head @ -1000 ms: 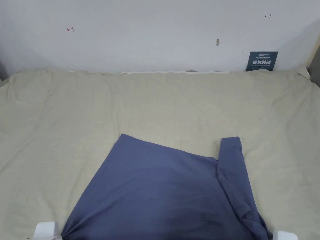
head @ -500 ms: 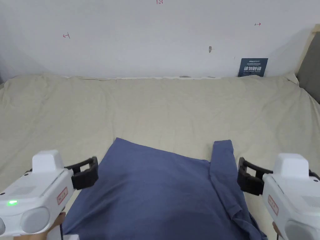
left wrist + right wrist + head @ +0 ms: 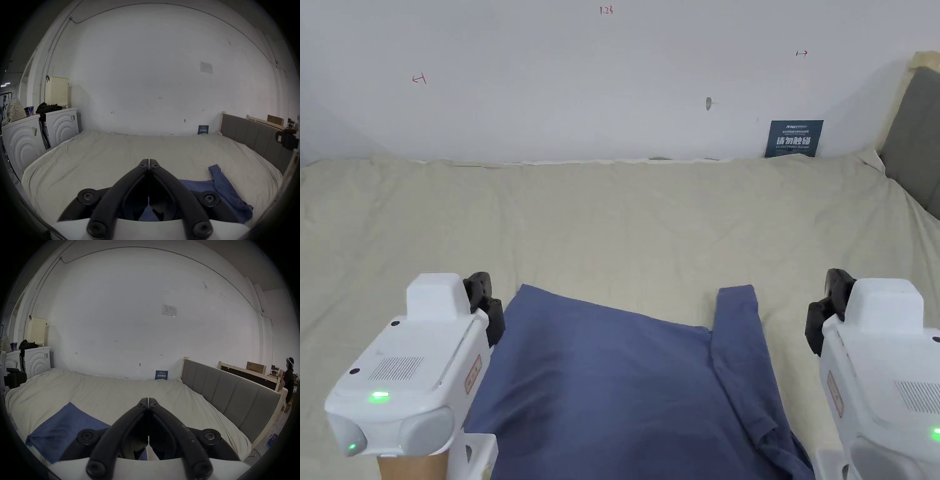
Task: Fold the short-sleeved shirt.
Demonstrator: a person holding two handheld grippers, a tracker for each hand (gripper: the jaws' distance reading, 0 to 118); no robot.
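I see the blue shirt (image 3: 625,387) lying flat on the bed (image 3: 612,225), between my two grippers. My left gripper (image 3: 148,162) and right gripper (image 3: 148,400) are both closed tight and hold nothing.

- beige bedsheet (image 3: 625,212), wrinkled, covers the whole bed
- white wall (image 3: 581,75) behind, small red marks on it
- dark blue sign (image 3: 794,138) leaning against wall at the sheet's far edge
- grey padded headboard (image 3: 230,395), right side of bed
- two white washing machines (image 3: 61,125) left of bed, dark clothes on top
- cream perforated basket (image 3: 56,92) above them
- a person (image 3: 289,379) far right, behind headboard
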